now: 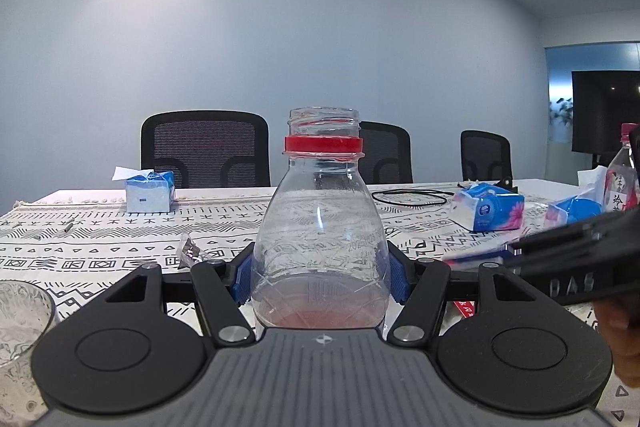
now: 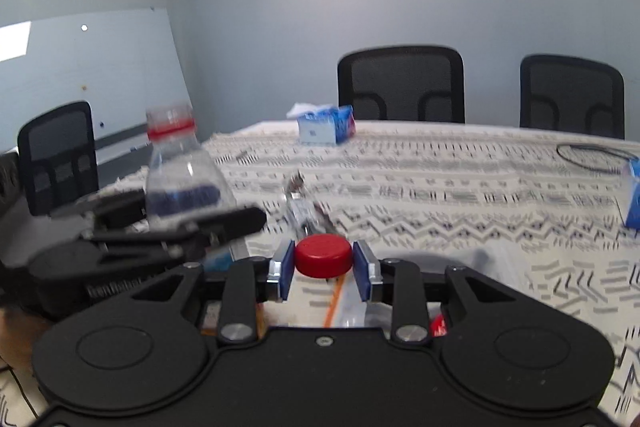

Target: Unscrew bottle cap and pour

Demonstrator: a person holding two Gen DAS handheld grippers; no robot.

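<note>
Your surface carries a black-and-white patterned cloth, w/ black chairs along its far edge. Your left tool is clamped on the bottle: blue pads press both sides of the lower body. Bottle stands upright, mouth uncapped, red ring on the neck, a little pink liquid at the bottom. In the right wrist view the bottle sits left of your right tool. That tool is clamped on the red cap, held just above the cloth, apart from the bottle. Tissue packs lie at right, a tissue box at far left. A glass stands near the left edge, beside your left tool.
</note>
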